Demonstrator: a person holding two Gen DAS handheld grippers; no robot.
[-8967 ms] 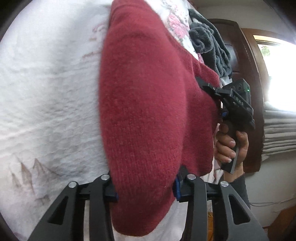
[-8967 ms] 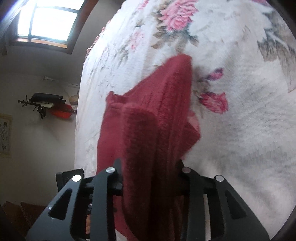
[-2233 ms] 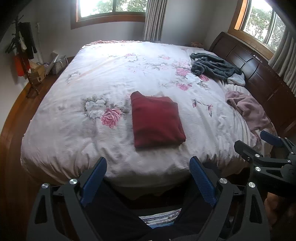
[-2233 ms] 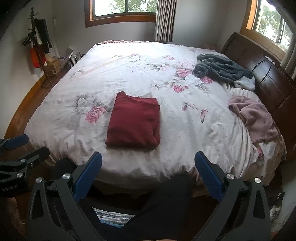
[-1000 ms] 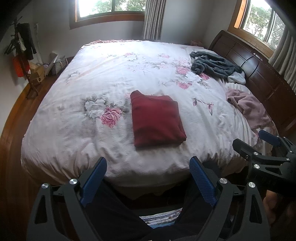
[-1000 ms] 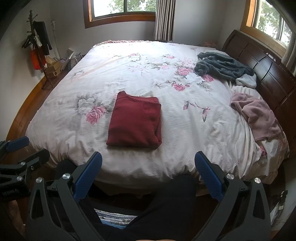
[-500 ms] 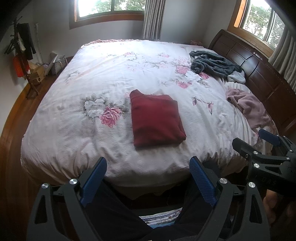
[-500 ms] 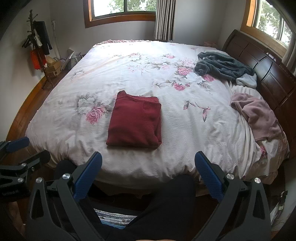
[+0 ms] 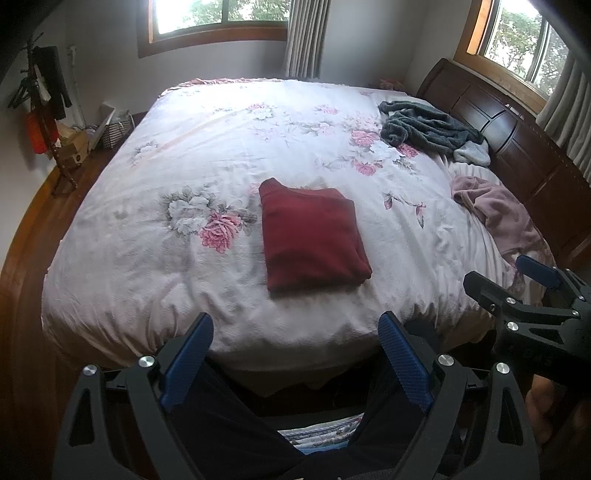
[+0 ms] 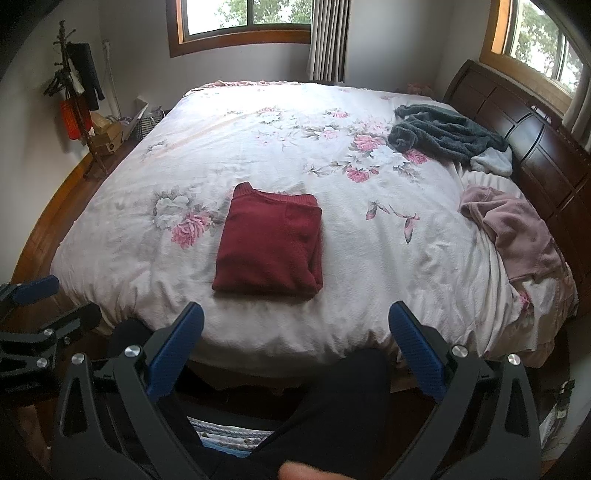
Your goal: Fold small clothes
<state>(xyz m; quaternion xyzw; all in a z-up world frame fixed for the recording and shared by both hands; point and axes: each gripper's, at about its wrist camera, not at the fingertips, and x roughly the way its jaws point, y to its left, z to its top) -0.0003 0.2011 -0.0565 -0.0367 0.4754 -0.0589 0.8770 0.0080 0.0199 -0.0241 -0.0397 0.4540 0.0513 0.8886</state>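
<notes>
Nothing shifted since before — red sweater (image 9: pixel 312 240) folded, seemingly flat; left gripper (image 9: pixel 295 354), right gripper (image 10: pixel 295 343) both agape.

Both cameras look from just off the foot edge of the bed (image 9: pixel 110 280), pitched down across it toward the far window (image 9: pixel 218 18), well back from the cloth. The left view sits a little left, so the red sweater (image 9: pixel 314 240) lies right of centre and the right gripper (image 9: pixel 506 284) shows at its right edge. The right view sits a little right: the sweater (image 10: pixel 269 247) falls left of centre, and the left gripper (image 10: pixel 55 306) shows at its left edge. Both share the whole bed, headboard (image 10: pixel 535 155) and, probably, the same coat stand (image 10: pixel 77 96).
</notes>
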